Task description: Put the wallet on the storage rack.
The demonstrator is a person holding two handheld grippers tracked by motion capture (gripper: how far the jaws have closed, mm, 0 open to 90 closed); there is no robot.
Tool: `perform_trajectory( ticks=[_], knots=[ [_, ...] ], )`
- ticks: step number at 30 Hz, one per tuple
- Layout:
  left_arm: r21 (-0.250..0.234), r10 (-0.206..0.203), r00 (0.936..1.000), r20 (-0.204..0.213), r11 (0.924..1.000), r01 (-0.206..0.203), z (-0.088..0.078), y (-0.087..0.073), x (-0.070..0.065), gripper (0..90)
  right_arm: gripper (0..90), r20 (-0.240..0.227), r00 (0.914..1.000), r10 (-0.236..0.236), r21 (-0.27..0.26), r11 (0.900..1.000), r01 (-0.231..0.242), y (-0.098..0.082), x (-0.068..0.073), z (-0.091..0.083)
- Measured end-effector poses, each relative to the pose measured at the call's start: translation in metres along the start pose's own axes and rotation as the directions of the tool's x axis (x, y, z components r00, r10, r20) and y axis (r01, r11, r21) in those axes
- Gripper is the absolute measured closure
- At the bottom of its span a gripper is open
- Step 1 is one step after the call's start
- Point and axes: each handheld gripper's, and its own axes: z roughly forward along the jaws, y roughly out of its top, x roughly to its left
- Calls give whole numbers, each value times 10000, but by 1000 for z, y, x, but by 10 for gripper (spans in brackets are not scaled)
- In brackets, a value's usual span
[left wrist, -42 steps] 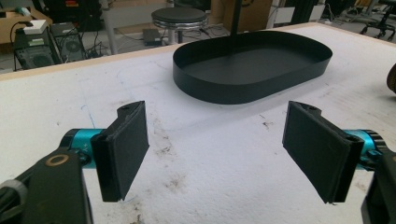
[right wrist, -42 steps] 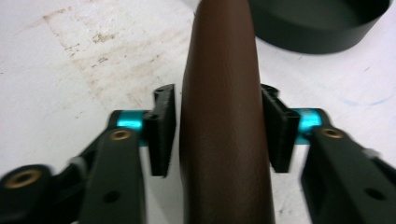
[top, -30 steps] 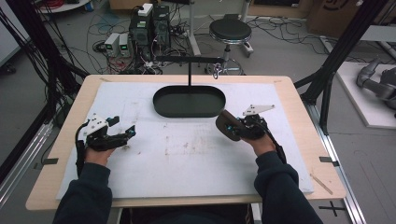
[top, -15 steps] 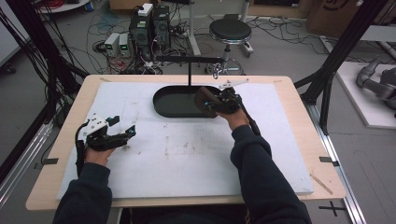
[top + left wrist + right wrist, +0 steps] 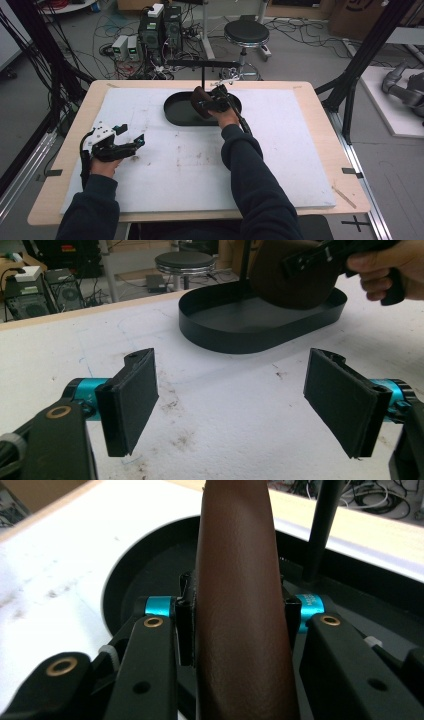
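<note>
The right gripper [image 5: 202, 103] holds a dark brown leathery object [image 5: 198, 100] over the black oval tray [image 5: 175, 112], which lies at about twelve o'clock on the white table cover [image 5: 280, 150]. In the right gripper view the brown object [image 5: 240, 610] stands upright between the two jaws, and both pads press on its sides, so the jaws are narrowed onto it and grip it firmly. Behind it the tray's dark floor and curved wall [image 5: 120, 580] are visible, with a thin black post [image 5: 322, 525] rising at one o'clock of the object. In the high view this post [image 5: 202, 80] stands at the tray's far edge and carries a horizontal bar.

The left gripper [image 5: 122, 142] rests at about nine o'clock on the table cover, well apart from the tray. In the left gripper view its jaws stand wide, with nothing between the pads [image 5: 132, 400] but bare, lightly stained cover. From there the tray [image 5: 225, 335] lies at twelve o'clock, and the brown object [image 5: 295, 282] hangs over its right end, clamped in the right gripper [image 5: 320, 255], with the person's hand [image 5: 390, 267] around the handle at two o'clock.

Beyond the table, a round black stool [image 5: 246, 34] stands on the floor at twelve o'clock.
</note>
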Motion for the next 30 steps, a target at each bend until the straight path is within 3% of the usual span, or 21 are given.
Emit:
perform_trajectory(
  ticks=[3,6,9,14,16,21,23,25,27,29,30],
  knots=[
    [13,7,10000,9,10000,-7,0,0,0,215,637,-173,9992,353,279,9990,-348,-5,-4,10],
    [29,20,10000,9,10000,-20,0,0,0,215,602,-39,9978,664,338,9972,-662,-9,-9,15],
    [2,-20,10000,-27,10000,20,0,0,1,215,480,567,9964,630,208,9977,-643,-8,-12,11],
    [52,-50,10000,-48,10000,50,0,0,1,215,343,1342,9884,713,348,9965,-766,-9,-20,-1],
    [56,-35,10000,-56,10000,36,-1,0,2,215,303,1754,9831,529,321,9977,-594,-9,-22,-10],
    [96,-83,9999,-87,9999,84,0,-1,1,215,248,1522,9853,777,298,9961,-831,-13,-27,-36],
    [88,-122,9999,-69,9999,122,0,-1,1,215,264,1479,9886,285,-8,9996,-287,-20,-24,-50],
    [98,-130,9999,-57,9999,130,0,-1,2,215,261,1152,9932,191,287,9993,-226,-23,-24,-66],
    [69,-251,9997,-37,9997,251,1,-1,2,215,266,1337,9901,-435,-284,9985,477,-30,-20,-85],
    [85,-345,9994,-9,9994,345,1,0,2,215,255,1199,9885,-920,-94,9955,938,-35,-20,-104],
    [22,-417,9991,-8,9991,417,1,0,2,215,255,1129,9878,-1074,-314,9933,1116,-39,-20,-114]
  ],
)
